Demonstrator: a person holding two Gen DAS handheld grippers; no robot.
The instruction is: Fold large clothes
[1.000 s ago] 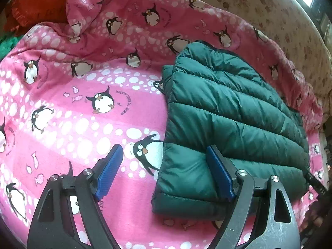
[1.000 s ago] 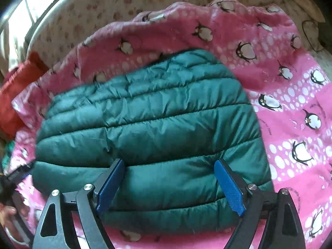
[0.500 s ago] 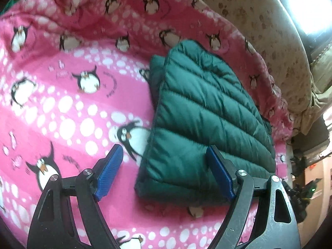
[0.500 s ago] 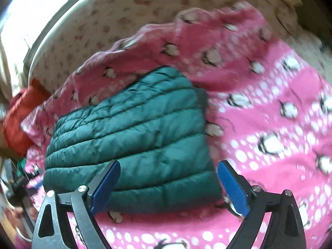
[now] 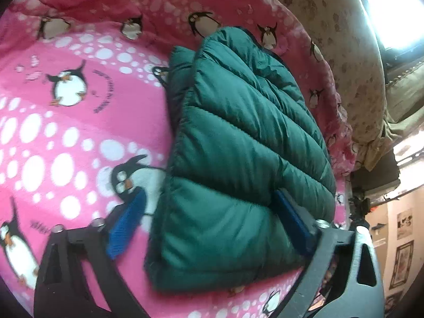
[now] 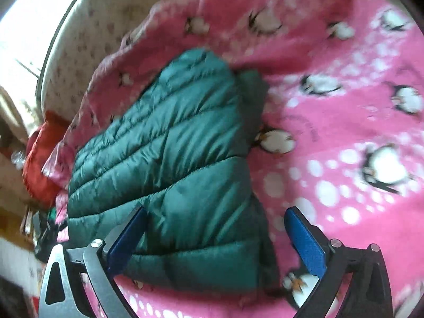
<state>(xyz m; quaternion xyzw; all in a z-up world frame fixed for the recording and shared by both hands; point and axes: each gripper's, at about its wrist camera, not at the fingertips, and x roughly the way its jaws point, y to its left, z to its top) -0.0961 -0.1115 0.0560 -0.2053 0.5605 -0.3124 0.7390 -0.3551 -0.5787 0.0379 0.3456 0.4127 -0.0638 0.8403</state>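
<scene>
Both grippers, left gripper (image 5: 209,228) and right gripper (image 6: 217,241), have just spread wide, unclamped, straddling the folded green jacket's (image 5: 246,143) near corners, seemingly poised to grasp for another fold.

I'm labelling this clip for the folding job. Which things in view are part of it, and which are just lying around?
Part of the job:
- green puffer jacket, folded
- left gripper, open
- right gripper, open
- pink penguin blanket under the jacket

Just lying about:
- red garment
- floral sheet
- wall pictures
</scene>
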